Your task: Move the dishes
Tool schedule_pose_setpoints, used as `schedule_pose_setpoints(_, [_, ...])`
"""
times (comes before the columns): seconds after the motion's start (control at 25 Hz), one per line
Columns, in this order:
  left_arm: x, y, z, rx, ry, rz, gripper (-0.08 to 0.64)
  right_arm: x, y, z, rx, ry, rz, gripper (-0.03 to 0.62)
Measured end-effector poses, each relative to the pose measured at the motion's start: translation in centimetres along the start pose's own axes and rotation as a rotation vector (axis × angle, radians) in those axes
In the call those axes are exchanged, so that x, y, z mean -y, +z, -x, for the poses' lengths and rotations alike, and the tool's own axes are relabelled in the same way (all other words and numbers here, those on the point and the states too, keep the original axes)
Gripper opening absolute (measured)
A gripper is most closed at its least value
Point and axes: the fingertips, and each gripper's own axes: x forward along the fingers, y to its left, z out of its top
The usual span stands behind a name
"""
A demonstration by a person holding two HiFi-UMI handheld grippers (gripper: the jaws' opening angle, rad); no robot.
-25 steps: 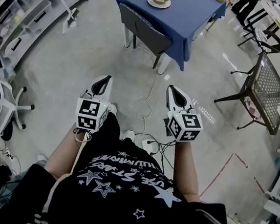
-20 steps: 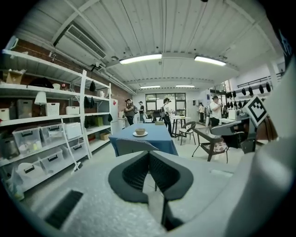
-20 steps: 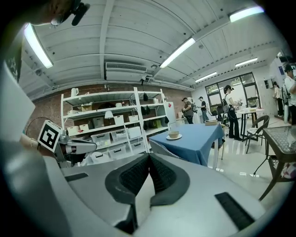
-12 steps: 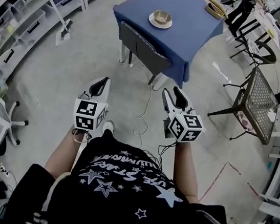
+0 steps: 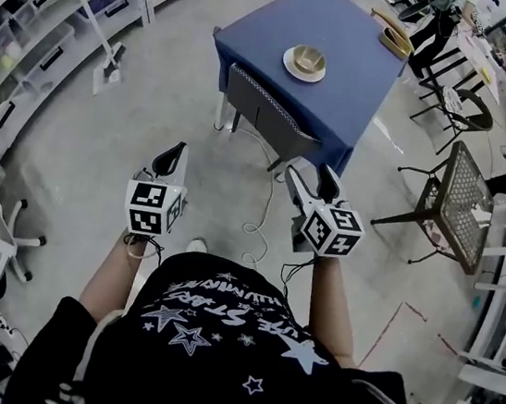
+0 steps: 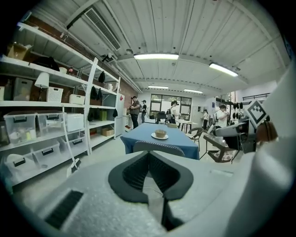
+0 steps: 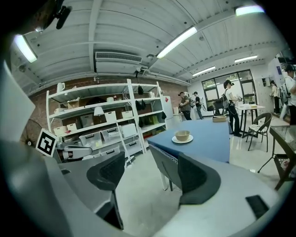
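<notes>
Head view: bowl (image 5: pixel 306 57) on its plate (image 5: pixel 288 65) stands on the blue table (image 5: pixel 351 33), upper centre of frame, lower and larger than a second ago. I read this as an approach, with the dishes not yet reached. A chair (image 5: pixel 267 105) stands just below the table. At mid-frame, well apart from the dishes, the left gripper (image 5: pixel 174 155) has its jaws together and empty, and the right gripper (image 5: pixel 312 177) has its jaws wide apart, holding nothing.

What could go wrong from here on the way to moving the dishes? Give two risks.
The white cable on the floor lies in the path to the table: a foot could catch it. The bowl rests on its plate, so lifting the plate alone might tip or slide it.
</notes>
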Motion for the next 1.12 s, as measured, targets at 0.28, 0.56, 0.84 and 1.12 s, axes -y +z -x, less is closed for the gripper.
schedule_pose_setpoints(0.28, [-4.0,-0.4,-1.8,-0.027,-0.045,0.024,0.019,-1.1,-0.2,-3.6,-0.031,-0.051,-0.020,0.342])
schedule_pose_setpoints(0.56, [-4.1,-0.5,-4.9,-0.058,-0.095,0.012,0.020,-0.2,0.5,-6.4,-0.041,-0.060,0.011,0.342])
schedule_pose_setpoints(0.84, [-5.2,0.9,-9.3,-0.084,-0.084,0.004,0.020,3.6,3.6,-13.0,-0.001,-0.051,0.008,0.341])
schedule_pose_setpoints(1.12, [-7.2,3.6,-16.5,-0.110,-0.045,-0.007,0.020,8.6,7.2,-20.5,0.012,-0.021,-0.021,0.341])
